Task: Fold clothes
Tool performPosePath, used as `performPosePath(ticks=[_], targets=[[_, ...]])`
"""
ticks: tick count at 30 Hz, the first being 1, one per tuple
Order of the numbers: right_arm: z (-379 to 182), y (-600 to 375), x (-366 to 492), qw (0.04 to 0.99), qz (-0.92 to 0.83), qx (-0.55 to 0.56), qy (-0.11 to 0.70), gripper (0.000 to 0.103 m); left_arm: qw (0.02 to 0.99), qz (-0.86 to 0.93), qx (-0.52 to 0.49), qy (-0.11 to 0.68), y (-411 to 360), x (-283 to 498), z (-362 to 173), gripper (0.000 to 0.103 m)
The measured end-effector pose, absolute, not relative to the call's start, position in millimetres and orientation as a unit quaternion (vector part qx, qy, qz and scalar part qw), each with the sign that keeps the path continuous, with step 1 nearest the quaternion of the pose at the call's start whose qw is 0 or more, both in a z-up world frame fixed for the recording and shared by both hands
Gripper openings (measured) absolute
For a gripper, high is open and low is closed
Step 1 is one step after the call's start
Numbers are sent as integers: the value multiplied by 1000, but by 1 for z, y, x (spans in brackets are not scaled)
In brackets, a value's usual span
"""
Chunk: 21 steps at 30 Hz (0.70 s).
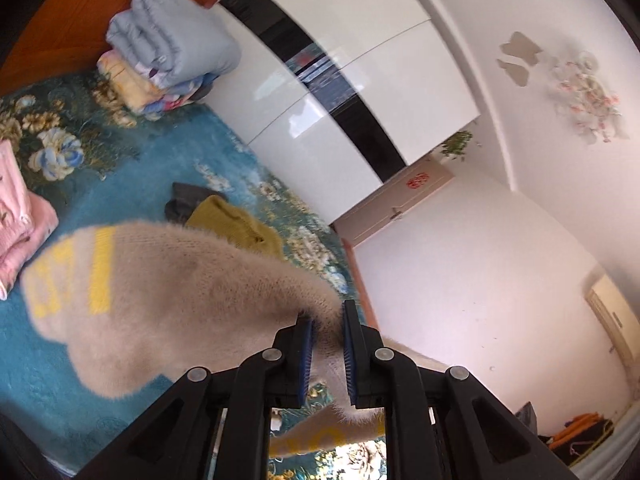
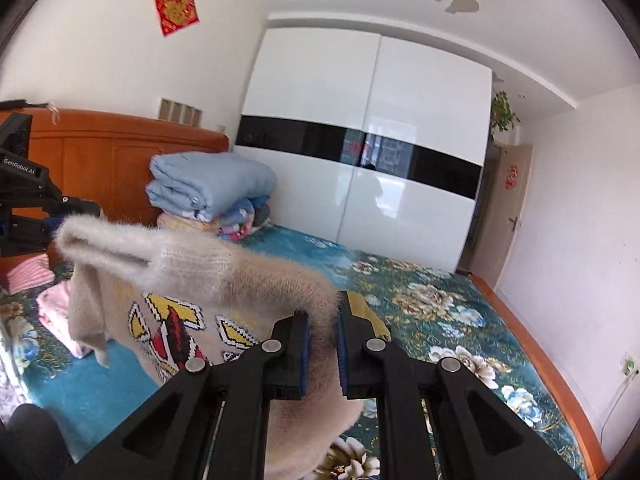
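Observation:
A fuzzy beige sweater [image 2: 208, 276] with a yellow, red and black pattern hangs in the air above the bed, stretched between both grippers. My right gripper [image 2: 322, 320] is shut on one top corner of the fuzzy beige sweater. At the far left of the right wrist view, my left gripper [image 2: 78, 210] holds the other corner. In the left wrist view the fuzzy beige sweater [image 1: 168, 288], with yellow stripes, trails left from my left gripper [image 1: 327, 322], whose pads pinch its edge.
A teal floral bedspread [image 2: 432, 304] covers the bed. Folded blue quilts [image 2: 208, 188] are stacked by the orange headboard [image 2: 100, 156]. Pink clothes [image 1: 20, 232] and a mustard garment [image 1: 240, 224] lie on the bed. A white wardrobe [image 2: 400, 160] stands behind.

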State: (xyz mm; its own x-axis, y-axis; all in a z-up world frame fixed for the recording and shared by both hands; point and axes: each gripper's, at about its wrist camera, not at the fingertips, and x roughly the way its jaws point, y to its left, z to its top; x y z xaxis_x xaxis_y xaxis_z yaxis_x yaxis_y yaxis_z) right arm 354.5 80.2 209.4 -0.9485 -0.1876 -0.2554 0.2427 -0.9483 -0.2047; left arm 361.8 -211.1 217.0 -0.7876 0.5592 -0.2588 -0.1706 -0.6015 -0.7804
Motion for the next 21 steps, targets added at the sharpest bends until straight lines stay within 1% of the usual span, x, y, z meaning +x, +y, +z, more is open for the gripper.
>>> performPosePath(ticks=[3, 5, 7, 9, 12, 14, 17, 19, 21], targets=[[235, 89, 378, 138, -978, 105, 112, 11, 222, 863, -242, -384, -211, 376, 243, 14], [250, 97, 380, 163, -976, 111, 97, 11, 223, 863, -250, -377, -209, 374, 252, 15], [261, 104, 375, 184, -972, 125, 82, 11, 218, 863, -269, -369, -204, 360, 247, 15], [259, 112, 357, 199, -966, 155, 62, 11, 203, 854, -306, -368, -199, 337, 225, 15], [220, 119, 310, 196, -951, 234, 55, 11, 169, 823, -384, -383, -192, 290, 163, 15], [175, 121, 275, 185, -936, 295, 54, 11, 140, 792, -429, -411, -193, 260, 106, 15], [103, 125, 231, 172, -911, 373, 27, 11, 96, 764, -478, -423, -192, 231, 34, 15], [60, 127, 208, 159, -896, 414, 16, 11, 83, 752, -497, -425, -188, 221, -2, 15], [29, 129, 187, 140, -886, 442, 17, 11, 84, 750, -501, -423, -186, 211, -23, 15]])
